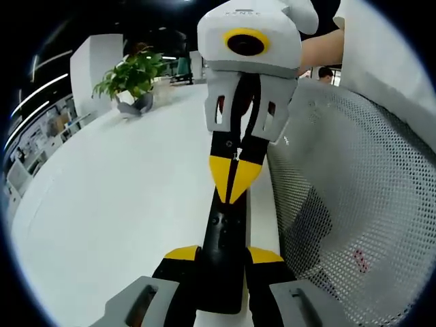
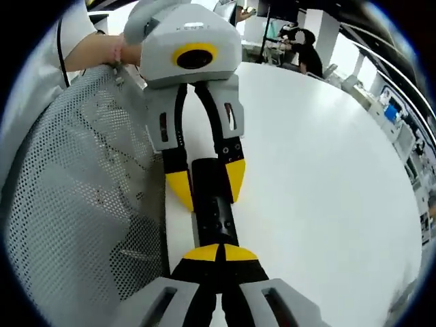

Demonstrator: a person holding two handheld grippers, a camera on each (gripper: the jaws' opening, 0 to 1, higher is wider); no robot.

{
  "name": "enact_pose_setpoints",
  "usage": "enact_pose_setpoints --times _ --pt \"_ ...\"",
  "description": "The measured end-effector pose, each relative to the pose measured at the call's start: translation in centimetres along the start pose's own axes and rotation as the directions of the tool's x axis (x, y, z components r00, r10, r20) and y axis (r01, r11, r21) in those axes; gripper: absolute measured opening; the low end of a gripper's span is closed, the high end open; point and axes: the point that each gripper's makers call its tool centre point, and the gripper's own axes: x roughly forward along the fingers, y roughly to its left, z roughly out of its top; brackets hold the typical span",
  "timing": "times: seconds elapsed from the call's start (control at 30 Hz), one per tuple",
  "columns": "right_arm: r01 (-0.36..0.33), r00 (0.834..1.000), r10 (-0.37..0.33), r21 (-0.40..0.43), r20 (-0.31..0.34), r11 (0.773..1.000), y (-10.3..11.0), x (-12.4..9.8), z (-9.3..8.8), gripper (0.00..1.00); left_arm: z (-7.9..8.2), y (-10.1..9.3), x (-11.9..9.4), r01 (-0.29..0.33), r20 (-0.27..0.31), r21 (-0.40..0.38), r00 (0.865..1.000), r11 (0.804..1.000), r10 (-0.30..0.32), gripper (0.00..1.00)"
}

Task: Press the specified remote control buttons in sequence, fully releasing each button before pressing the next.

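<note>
Left gripper view shows the black remote control (image 1: 223, 255) lying on the white table (image 1: 122, 204) beside a white mesh chair back (image 1: 354, 197), its long axis running from near to far. The left gripper (image 1: 223, 255) clamps its near end between yellow-tipped jaws. Opposite, the right gripper (image 1: 235, 178) has its jaws closed together, tips touching the remote's top. A potted plant (image 1: 129, 78) stands far left

Right gripper view: the right gripper (image 2: 219, 254) is closed over the remote (image 2: 212, 211), the left gripper (image 2: 206, 180) holding the far end

Views face each other, close, sharing remote (image 1: 223, 255) (image 2: 213, 208), table (image 1: 122, 197) (image 2: 327, 177).
</note>
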Motion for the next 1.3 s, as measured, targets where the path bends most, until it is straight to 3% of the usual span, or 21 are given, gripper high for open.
enact_pose_setpoints --times 0.37,0.67,0.7,0.73,0.8,1.07,1.1,1.13,1.23,1.3 --pt "-0.02 1.0 0.019 0.034 0.023 0.999 -0.2 -0.6 -0.6 0.0 0.0 0.0 0.0 -0.001 0.002 -0.005 1.0 1.0 0.001 0.25" --pt "-0.028 1.0 0.028 0.043 -0.01 0.999 -0.2 -0.8 -1.1 0.0 0.0 0.0 0.0 -0.001 0.002 -0.005 1.0 1.0 0.001 0.25" --pt "-0.024 1.0 0.024 0.03 -0.019 0.999 -0.2 -0.8 -1.0 0.0 0.0 0.0 0.0 -0.001 0.002 -0.004 1.0 1.0 0.001 0.25" --pt "-0.013 0.999 0.011 -0.052 -0.043 0.999 -0.2 -0.7 -1.1 0.0 0.0 0.0 0.0 -0.001 0.001 -0.005 1.0 1.0 0.001 0.25" --pt "0.003 0.998 -0.012 -0.139 -0.062 0.99 -0.1 -0.6 -1.0 0.0 0.0 0.0 0.0 -0.001 -0.001 -0.003 1.0 1.0 0.001 0.25" --pt "-0.007 0.995 -0.002 -0.094 -0.096 0.996 -0.1 -0.2 -0.7 0.0 0.1 -0.1 0.0 0.002 -0.001 -0.001 1.0 1.0 -0.002 0.25" --pt "-0.002 0.993 -0.02 -0.187 -0.118 0.982 -0.1 -0.3 -0.8 0.0 0.1 -0.1 0.1 0.002 -0.008 0.001 1.0 1.0 -0.002 0.25" --pt "0.005 0.993 -0.031 -0.214 -0.117 0.977 0.0 -0.2 -0.8 0.0 0.1 -0.1 0.1 0.001 -0.011 0.002 1.0 1.0 -0.001 0.25" --pt "0.034 0.995 -0.046 -0.133 -0.089 0.99 -0.1 -0.3 -0.8 0.0 0.1 -0.1 0.1 0.0 -0.011 0.002 1.0 1.0 0.0 0.25" --pt "0.033 0.999 -0.034 -0.031 -0.031 0.999 -0.2 -0.4 -0.8 0.0 0.1 -0.1 0.1 -0.001 -0.012 -0.002 1.0 1.0 0.001 0.25"
